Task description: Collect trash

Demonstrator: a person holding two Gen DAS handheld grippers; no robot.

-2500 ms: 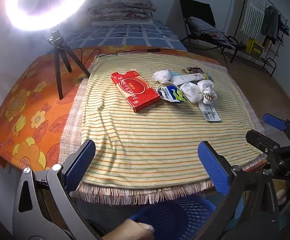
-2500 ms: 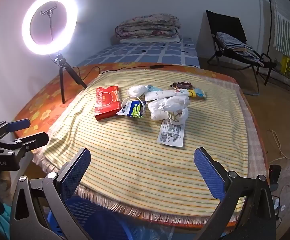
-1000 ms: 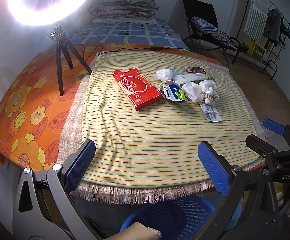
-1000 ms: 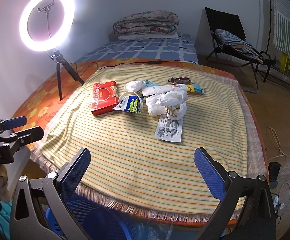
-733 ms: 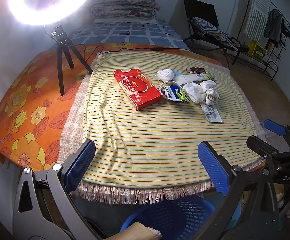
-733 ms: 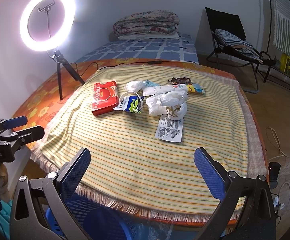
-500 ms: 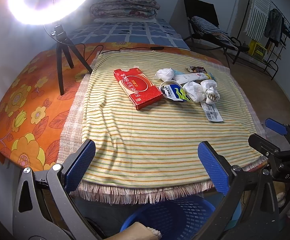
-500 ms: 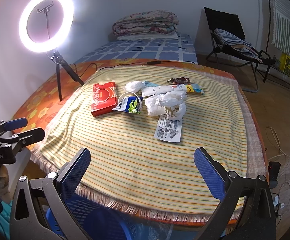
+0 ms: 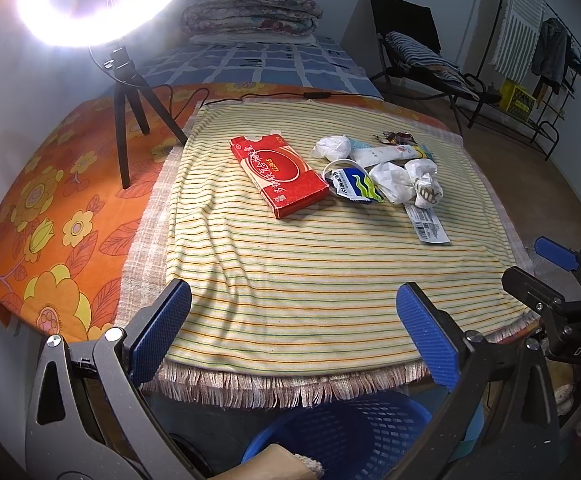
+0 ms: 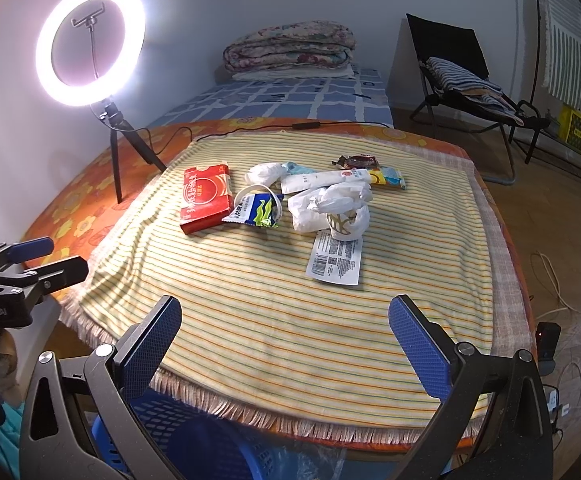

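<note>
Nothing is in hand yet, so the collecting looks to be at its very start; the left tool (image 9: 290, 316) hangs over the near fringe of the striped cloth (image 9: 290, 272) with its jaws spread wide and empty, and the right tool (image 10: 284, 328) hangs likewise, wide and holding nothing; all the trash lies in one cluster toward the far side of that cloth, well apart from both tools; taking the red box (image 9: 278, 174) as the landmark, the green and blue wrapper (image 9: 352, 186) lies just to its right and touching its corner, the crumpled white paper (image 9: 394, 180) sits further right against a small paper cup (image 10: 342, 222), the printed label (image 10: 334, 260) lies nearer than the cup on the box's right, and a white tube (image 10: 322, 180) and a wadded tissue (image 10: 264, 172) lie beyond and to the right; the blue basket (image 9: 354, 436) stands below the near edge of the cloth, under the tools; the next move probably calls for reaching forward across the bare cloth to one piece, the box suiting the left tool and the label or cup the right, closing on it, then carrying it back and dropping it in the basket; the flat label may prove hard to pinch off the cloth.
</note>
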